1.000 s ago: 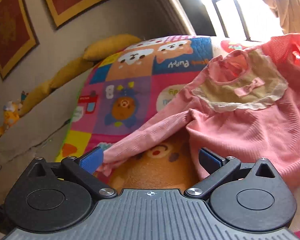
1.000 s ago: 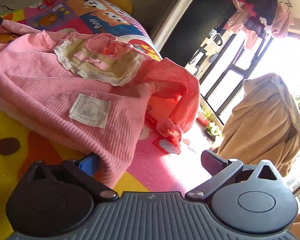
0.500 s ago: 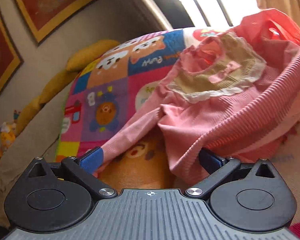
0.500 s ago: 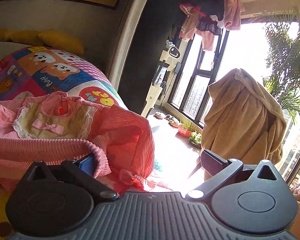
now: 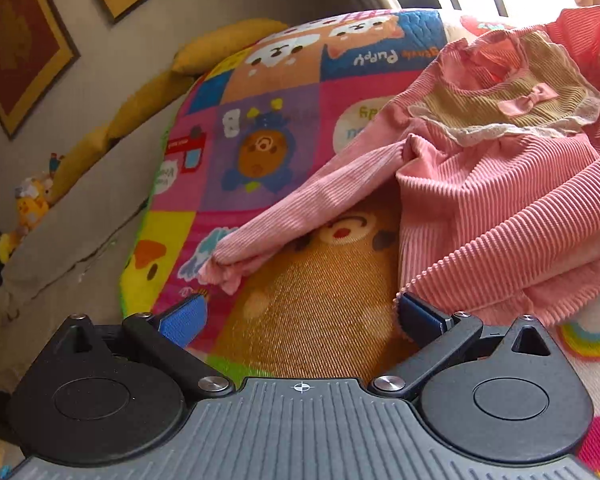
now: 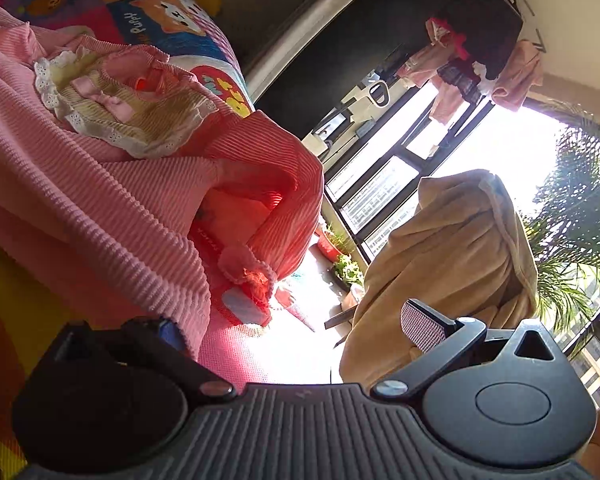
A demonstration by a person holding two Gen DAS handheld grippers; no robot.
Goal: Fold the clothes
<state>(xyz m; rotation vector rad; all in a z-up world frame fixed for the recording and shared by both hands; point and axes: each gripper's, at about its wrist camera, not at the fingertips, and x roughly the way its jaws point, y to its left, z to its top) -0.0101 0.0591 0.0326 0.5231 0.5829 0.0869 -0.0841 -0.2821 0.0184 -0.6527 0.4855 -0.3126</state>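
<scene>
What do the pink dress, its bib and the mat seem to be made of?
Dress: soft ribbed knit, probably cotton; fine raised ribs run across it.
Bib: beige ribbed cloth, like corduroy, with a white lace edge and a pink bow.
Mat: printed fabric, matte, apparently quilted; a fine weave shows.

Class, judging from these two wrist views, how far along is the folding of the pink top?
Done: the pink top's hem is folded up over its body. In hand: nothing, as the left gripper and right gripper are both open. Left: the sleeve lies stretched across the play mat, unfolded.
</scene>
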